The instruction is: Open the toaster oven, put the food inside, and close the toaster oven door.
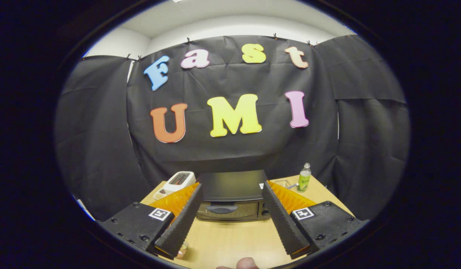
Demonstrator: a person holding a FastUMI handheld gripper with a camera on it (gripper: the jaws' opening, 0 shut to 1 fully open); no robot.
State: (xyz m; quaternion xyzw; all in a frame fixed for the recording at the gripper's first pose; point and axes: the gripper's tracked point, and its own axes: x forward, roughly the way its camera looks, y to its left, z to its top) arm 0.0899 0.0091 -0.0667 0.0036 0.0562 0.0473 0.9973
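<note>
Two claw (232,186) fingers spread wide, framing shut toaster oven (230,196).

The gripper (232,194) hangs with its fingers spread wide and nothing between them but air. Bare wooden table (234,239) lies free all the way to the toaster oven (230,198), whose door is closed. A white toaster (179,181) crowds the oven's left side; a green bottle (304,178) stands off to its right.

Even overhead light, fairly bright; strong fisheye bending toward the rim; soft shadows under gripper (232,194) fingers, spread wide; sharp focus.
</note>
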